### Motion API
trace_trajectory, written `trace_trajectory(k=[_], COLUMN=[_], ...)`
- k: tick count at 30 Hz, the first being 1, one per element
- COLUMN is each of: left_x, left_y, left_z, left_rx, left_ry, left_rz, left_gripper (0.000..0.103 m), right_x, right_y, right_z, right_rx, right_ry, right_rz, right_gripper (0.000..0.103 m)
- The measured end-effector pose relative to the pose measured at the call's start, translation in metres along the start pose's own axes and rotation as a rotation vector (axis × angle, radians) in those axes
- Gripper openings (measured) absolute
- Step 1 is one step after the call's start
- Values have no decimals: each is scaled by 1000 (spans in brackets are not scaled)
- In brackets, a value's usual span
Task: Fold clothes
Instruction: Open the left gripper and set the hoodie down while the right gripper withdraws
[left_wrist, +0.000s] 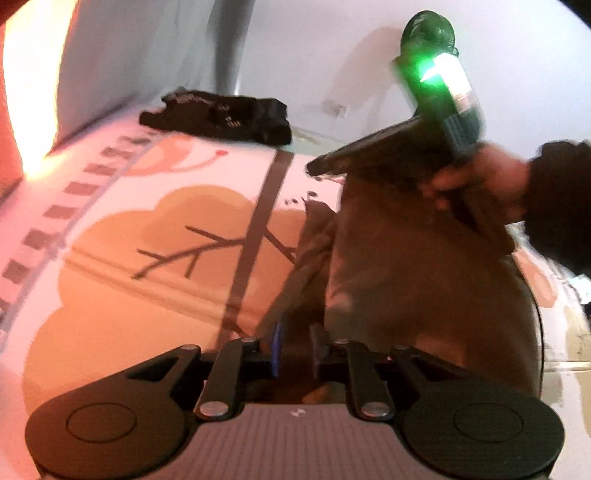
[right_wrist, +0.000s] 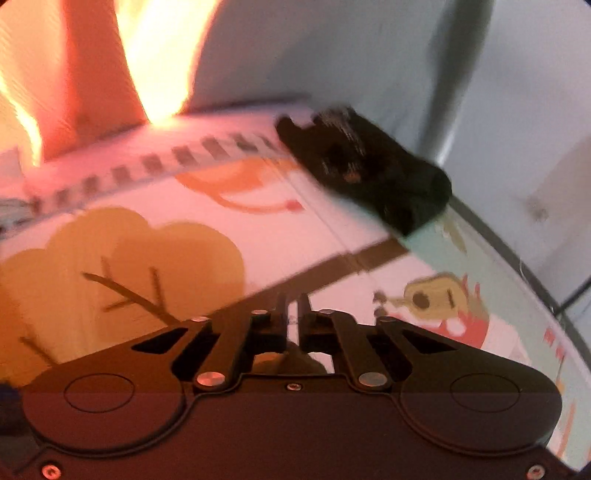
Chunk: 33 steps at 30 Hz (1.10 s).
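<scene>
A brown garment (left_wrist: 406, 277) stands lifted off the patterned play mat (left_wrist: 129, 229), stretched between both grippers. Its lower edge runs down into my left gripper (left_wrist: 297, 345), whose fingers close on the cloth with a narrow gap. At the garment's top, my right gripper (left_wrist: 314, 169) points left in a person's hand (left_wrist: 480, 181), its fingers shut. In the right wrist view that right gripper (right_wrist: 294, 306) has its fingers together, with a bit of brown cloth (right_wrist: 284, 360) deep between their bases. A folded black garment (left_wrist: 218, 118) lies at the mat's far edge.
The folded black garment (right_wrist: 369, 173) sits by the mat's (right_wrist: 258, 229) corner near a grey pole (left_wrist: 229, 44) and a pale wall. An orange curtain (right_wrist: 92, 74) with bright light hangs at the left. A dark sleeve (left_wrist: 561, 206) enters from the right.
</scene>
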<state>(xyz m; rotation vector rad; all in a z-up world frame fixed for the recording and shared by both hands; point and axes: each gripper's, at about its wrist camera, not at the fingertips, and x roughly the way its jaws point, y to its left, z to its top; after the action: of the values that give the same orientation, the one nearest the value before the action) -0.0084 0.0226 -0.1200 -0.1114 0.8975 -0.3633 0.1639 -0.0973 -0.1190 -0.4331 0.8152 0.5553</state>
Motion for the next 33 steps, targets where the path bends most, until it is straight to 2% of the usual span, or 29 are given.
trace_trajectory(k=[2,4,7,9,12,14,15,16,17,19,20,22,26,31,33], left_x=[-3,-2,0,1,-5,-13,-17,-21,-25,-31,-33,-34,-30,-15,-9], left_y=[2,1,-5,-9,-14,-13,-12,-12,-12,-16,-20,-29,-51,-64,-61], left_z=[-2,-2,-4,-5,-3,0,1,3,4,10,12,16,16,10,9], left_rx=[-6,6,26,32,39,25,16,7,-1,14,29,59,119,163,142], left_ry=[-4,-6,2,5,-19,-50,-65,-82,-98,-119,-123,-127,-119,-81,-56], left_rz=[-25,-52,-87,-107,-92,-88,-88,-90,-91,-99,-102,-108,-136,-65,-74], left_gripper=[24,38,57,57,60,66,73,79,80,80,80,80,80,81,81], right_x=[24,40,51,56,64,63,62,59,55,42,33,13,-22,-65,-79], right_y=[6,13,21,29,40,44,43,41,38,32,28,21,9,-3,-5], right_z=[-9,-22,-33,-36,-40,-39,-37,-35,-31,-23,-19,-11,6,13,12], right_rx=[-26,-65,-95,-132,-190,-209,-206,-196,-181,-148,-131,-111,-123,-118,-115], right_ry=[48,85,85,86,89,97,102,109,112,97,76,36,40,62,97], right_rz=[-44,-66,-97,-123,-164,-177,-176,-174,-183,-206,-217,-227,-239,-203,-175], right_gripper=[3,3,3,3,4,4,4,9,13,47,53,55,55,59,59])
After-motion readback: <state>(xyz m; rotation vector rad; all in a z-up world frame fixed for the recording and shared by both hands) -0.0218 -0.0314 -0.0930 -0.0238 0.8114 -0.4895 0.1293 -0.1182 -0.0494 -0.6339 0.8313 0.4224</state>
